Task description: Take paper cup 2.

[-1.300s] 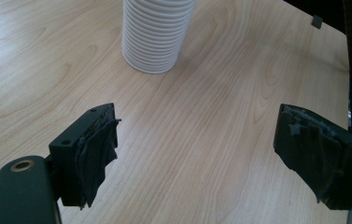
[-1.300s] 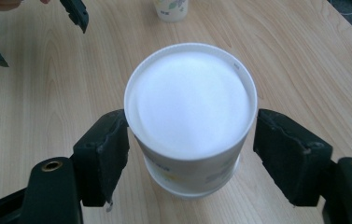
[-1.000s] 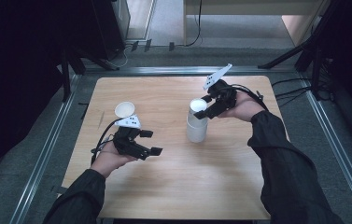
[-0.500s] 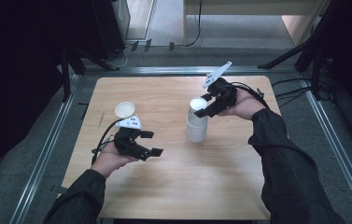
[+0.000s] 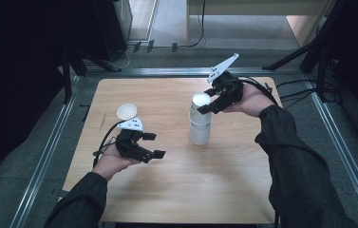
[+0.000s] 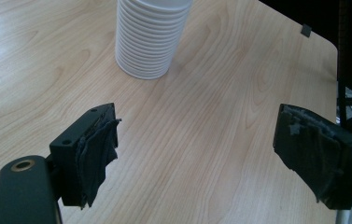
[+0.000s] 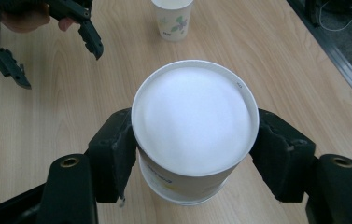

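Note:
A stack of white paper cups [image 5: 199, 133] stands mid-table, and its ribbed side [image 6: 148, 42] lies ahead of my left gripper. My right gripper [image 5: 205, 100] has just been closing and its pads now press both sides of the top cup [image 7: 194, 112], raised partly out of the stack. In its own view the right gripper [image 7: 194, 154] looks down into that cup's white inside. My left gripper [image 5: 155, 145] rests open on the table to the left of the stack, and nothing lies between its jaws [image 6: 197, 154]. A single flower-printed cup [image 5: 127, 112] stands behind it.
The wooden table [image 5: 181, 190] has bare room in front of the stack and to its right. Metal rails run along the floor on both sides. The flower-printed cup [image 7: 172, 17] and the left gripper [image 7: 60, 67] lie beyond the held cup in the right gripper view.
The right gripper has risen with the top cup, which now stands higher out of the stack. The left hand has kept still.

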`<state>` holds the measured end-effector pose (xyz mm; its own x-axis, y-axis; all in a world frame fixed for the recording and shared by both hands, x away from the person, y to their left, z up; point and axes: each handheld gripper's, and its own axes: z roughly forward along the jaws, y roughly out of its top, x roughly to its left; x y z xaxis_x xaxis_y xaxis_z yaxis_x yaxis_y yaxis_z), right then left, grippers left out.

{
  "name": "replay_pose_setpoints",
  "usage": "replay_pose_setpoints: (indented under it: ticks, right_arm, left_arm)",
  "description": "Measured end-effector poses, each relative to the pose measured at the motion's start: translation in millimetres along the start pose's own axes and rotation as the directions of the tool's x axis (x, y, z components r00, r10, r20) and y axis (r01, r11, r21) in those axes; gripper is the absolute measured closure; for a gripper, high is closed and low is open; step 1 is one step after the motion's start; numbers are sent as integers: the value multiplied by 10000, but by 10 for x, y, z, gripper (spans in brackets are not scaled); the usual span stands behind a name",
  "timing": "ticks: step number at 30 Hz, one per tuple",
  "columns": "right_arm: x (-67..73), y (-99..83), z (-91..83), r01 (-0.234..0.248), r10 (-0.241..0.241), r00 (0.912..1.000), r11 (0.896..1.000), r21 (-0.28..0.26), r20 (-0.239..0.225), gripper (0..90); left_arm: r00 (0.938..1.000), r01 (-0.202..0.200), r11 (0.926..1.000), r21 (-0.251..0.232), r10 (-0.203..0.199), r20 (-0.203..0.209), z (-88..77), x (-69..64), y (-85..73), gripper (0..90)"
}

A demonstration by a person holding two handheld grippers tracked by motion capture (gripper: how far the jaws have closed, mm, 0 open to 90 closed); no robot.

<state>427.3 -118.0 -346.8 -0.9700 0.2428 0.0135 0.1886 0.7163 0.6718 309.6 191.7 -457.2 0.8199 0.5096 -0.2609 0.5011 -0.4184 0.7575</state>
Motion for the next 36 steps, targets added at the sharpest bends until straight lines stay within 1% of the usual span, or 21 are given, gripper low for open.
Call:
replay_pose_setpoints:
  ticks: [3,4,6,8,9,11,12,13,14,17,18,23,24,25,26,28,30,31,32,33,36]
  right_arm:
    - [22,64,-92,18,-18,10000,10000,-79,87,353]
    - [38,105,-156,68,-66,9999,9999,-127,112,353]
    - [46,121,-184,91,-89,9999,9999,-120,133,353]
    - [72,166,-259,170,-168,9997,9998,-124,194,354]
    - [103,218,-347,264,-260,9994,9995,-182,246,354]
    - [113,235,-375,294,-288,9993,9993,-215,244,354]
    - [150,276,-449,408,-401,9988,9988,-270,290,355]
    - [169,292,-480,478,-469,9984,9985,-282,321,355]
    - [169,292,-480,478,-469,9984,9985,-282,321,355]
    - [263,320,-575,628,-624,9980,9973,-378,117,355]
    - [263,320,-575,628,-624,9980,9973,-378,117,355]
    - [432,285,-596,955,-959,9953,9950,-290,-129,356]
    - [506,240,-569,1009,-1018,9944,9944,-318,-279,357]
    - [506,240,-569,1009,-1018,9944,9944,-318,-279,357]
    - [535,211,-551,989,-1005,9940,9944,-373,-422,357]
    - [634,97,-470,1087,-1122,9916,9925,-551,-649,357]
    - [649,64,-447,1099,-1140,9909,9922,-596,-712,357]
    - [679,-29,-385,985,-1042,9910,9927,-702,-841,357]
    - [685,-75,-352,900,-967,9907,9933,-720,-956,357]
    - [685,-75,-352,900,-967,9907,9933,-720,-956,357]
    - [722,-213,-247,724,-838,9896,9925,-987,-1168,357]
  left_arm:
    - [10000,45,10000,-32,-44,30,-6,7,-1,140]
    - [10000,53,10000,-42,-52,28,-6,8,-1,140]
    - [10000,57,10000,-81,-57,39,-5,5,0,140]
    - [10000,81,9999,-139,-81,34,-5,1,1,140]
    - [9999,92,9999,-146,-91,50,-5,3,2,140]
    - [9999,99,9998,-158,-99,19,-6,4,2,140]
    - [9999,120,9998,-155,-119,42,-6,5,2,140]
    - [9999,107,9998,-169,-106,24,-9,8,2,140]
    - [9999,107,9998,-169,-106,24,-9,8,2,140]
    - [9999,103,9998,-186,-103,27,-15,12,0,140]
    - [9999,115,9997,-193,-115,11,-16,13,0,140]
    - [9999,102,9997,-216,-102,24,-21,10,2,140]
    - [10000,93,9997,-236,-93,16,-22,8,3,140]
    - [9999,129,9995,-283,-128,38,-24,5,3,140]
    - [9999,107,9994,-324,-106,21,-29,3,4,140]
    - [10000,78,9993,-355,-76,48,-33,-1,6,140]
    - [10000,64,9993,-364,-63,34,-31,-4,8,140]
    - [10000,49,9993,-365,-47,48,-29,-1,8,140]
    - [10000,41,9994,-354,-40,28,-27,-3,10,140]
    - [10000,30,9994,-353,-29,24,-26,-5,10,140]
    - [10000,2,9994,-359,0,45,-22,-13,13,140]
